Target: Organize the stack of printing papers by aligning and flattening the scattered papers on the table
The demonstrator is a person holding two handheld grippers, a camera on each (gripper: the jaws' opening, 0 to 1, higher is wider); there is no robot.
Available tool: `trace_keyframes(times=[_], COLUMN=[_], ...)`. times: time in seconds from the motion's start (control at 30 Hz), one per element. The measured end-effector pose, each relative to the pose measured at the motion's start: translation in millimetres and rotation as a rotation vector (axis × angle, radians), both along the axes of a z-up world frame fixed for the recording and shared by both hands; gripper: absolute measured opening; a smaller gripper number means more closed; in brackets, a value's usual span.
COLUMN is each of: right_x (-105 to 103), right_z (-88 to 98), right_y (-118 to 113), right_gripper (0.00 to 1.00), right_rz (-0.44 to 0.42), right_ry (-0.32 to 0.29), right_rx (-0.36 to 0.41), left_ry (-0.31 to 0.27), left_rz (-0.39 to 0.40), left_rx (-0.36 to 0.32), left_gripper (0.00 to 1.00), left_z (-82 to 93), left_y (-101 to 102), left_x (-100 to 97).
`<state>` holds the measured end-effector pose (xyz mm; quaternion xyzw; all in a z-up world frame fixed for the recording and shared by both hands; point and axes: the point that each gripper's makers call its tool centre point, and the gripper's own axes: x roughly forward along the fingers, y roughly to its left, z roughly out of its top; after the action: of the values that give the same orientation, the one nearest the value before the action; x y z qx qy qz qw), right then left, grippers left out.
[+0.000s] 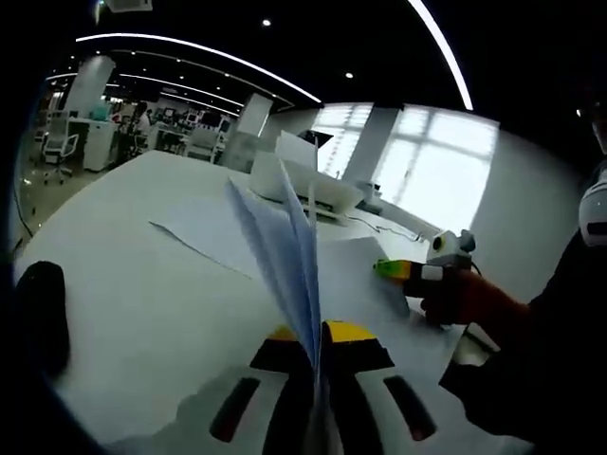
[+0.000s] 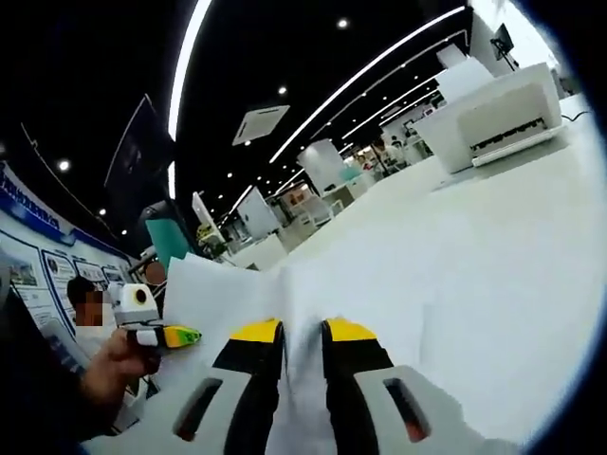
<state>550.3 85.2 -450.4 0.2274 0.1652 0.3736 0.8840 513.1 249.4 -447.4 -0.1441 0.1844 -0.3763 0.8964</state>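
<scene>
in the left gripper view, the left gripper (image 1: 318, 334) is clamped on a sheaf of papers (image 1: 285, 242) — the sheets stand on edge between the yellow-tipped jaws and fan upward, lifted off the white table (image 1: 142, 275). a single sheet (image 1: 204, 232) lies flat on the table beyond them. the right gripper (image 1: 403, 270) comes in from the right, held by a hand (image 1: 465, 299), its green and yellow tip near the flat sheet's far edge. a white printer (image 1: 308, 185) sits at the back of the table, and a dark object (image 1: 43, 313) lies at the left edge.

in the right gripper view, the right gripper (image 2: 302, 334) is closed on a paper edge (image 2: 303, 313), with white paper spreading out ahead across the table (image 2: 531, 237). the left gripper (image 2: 166, 335) shows at the left in a hand (image 2: 114, 374), and the printer (image 2: 498, 118) stands at the upper right.
</scene>
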Motion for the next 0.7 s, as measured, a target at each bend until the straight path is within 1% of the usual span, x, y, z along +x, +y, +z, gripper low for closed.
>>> trace_keyframes(times=[0.07,0.13,0.23,0.37,0.53,0.7], right_x=[1.1,2.2,7.7,13.5,17.7,19.8], right_z=[-1.1,-1.2,2.3,8.0,14.0,16.1], right_y=[-5.3,-10.2,-24.8,-41.1,-50.3,-53.0], right_gripper=[0.18,0.18,0.16,0.16,0.17,0.18], right_rz=[-0.01,-0.023,-0.067,-0.1,-0.119,-0.123], right_ry=[-0.001,-0.005,-0.033,-0.057,-0.077,-0.087], right_rx=[-0.002,-0.01,-0.031,-0.045,-0.058,-0.064], left_ry=[0.0,0.001,0.001,0.005,0.007,0.012], left_rz=[0.0,0.0,0.005,-0.001,-0.002,-0.004], left_rx=[-0.002,0.002,0.018,0.027,0.033,0.027], left_gripper=[0.07,0.07,0.07,0.07,0.07,0.07], left_z=[0.5,-0.1,-2.4,-3.8,-5.3,-5.3], left_y=[0.9,1.1,2.9,4.5,5.9,5.6], left_x=[-0.1,-0.6,-1.0,-3.2,-4.1,-4.7])
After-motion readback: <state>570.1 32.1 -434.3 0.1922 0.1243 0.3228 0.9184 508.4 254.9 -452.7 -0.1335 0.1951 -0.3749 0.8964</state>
